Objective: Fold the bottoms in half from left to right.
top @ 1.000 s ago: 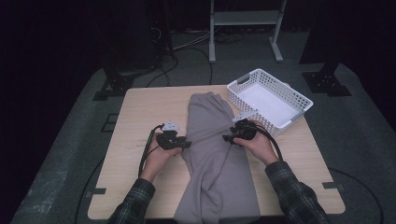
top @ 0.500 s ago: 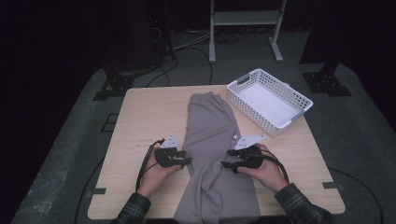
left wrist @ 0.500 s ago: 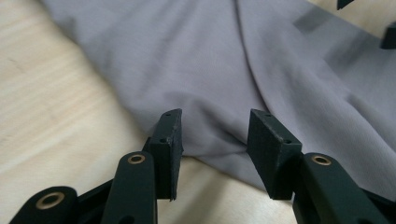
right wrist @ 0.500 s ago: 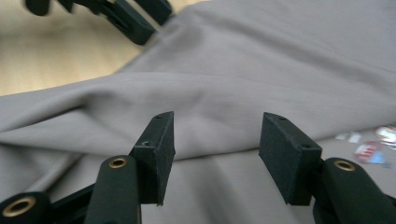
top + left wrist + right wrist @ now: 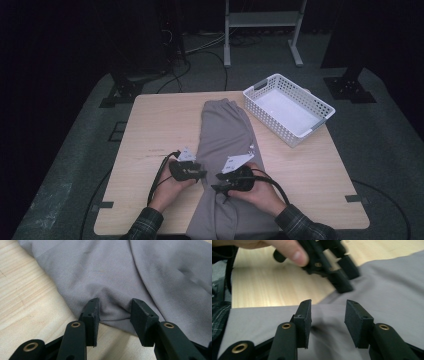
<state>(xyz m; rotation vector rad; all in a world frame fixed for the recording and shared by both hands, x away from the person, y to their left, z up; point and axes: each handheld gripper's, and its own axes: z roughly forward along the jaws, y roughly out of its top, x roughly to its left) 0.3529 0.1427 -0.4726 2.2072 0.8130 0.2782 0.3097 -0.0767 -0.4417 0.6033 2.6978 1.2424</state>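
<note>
A grey garment (image 5: 225, 135) lies lengthwise down the middle of the wooden table (image 5: 160, 125), its near end hanging over the front edge. My left gripper (image 5: 202, 175) rests at the garment's left edge. In the left gripper view its jaws (image 5: 113, 312) stand apart astride the hem of the cloth (image 5: 140, 270), not pinching it. My right gripper (image 5: 217, 189) hovers low over the cloth, pointing left at the other gripper (image 5: 350, 281). Its jaws (image 5: 327, 315) have just been closing but remain apart above the fabric (image 5: 387, 290), with nothing gripped.
A white slatted basket (image 5: 272, 120) stands at the table's back right, close to the garment's upper end. Cables trail from both grippers across the near table. Bare wood lies left of the garment. A metal stand and cables are on the floor beyond.
Both hands have slid along the garment toward the table's near edge. The right gripper came furthest, moving near and left until it faces the left one, and its jaws have narrowed.
</note>
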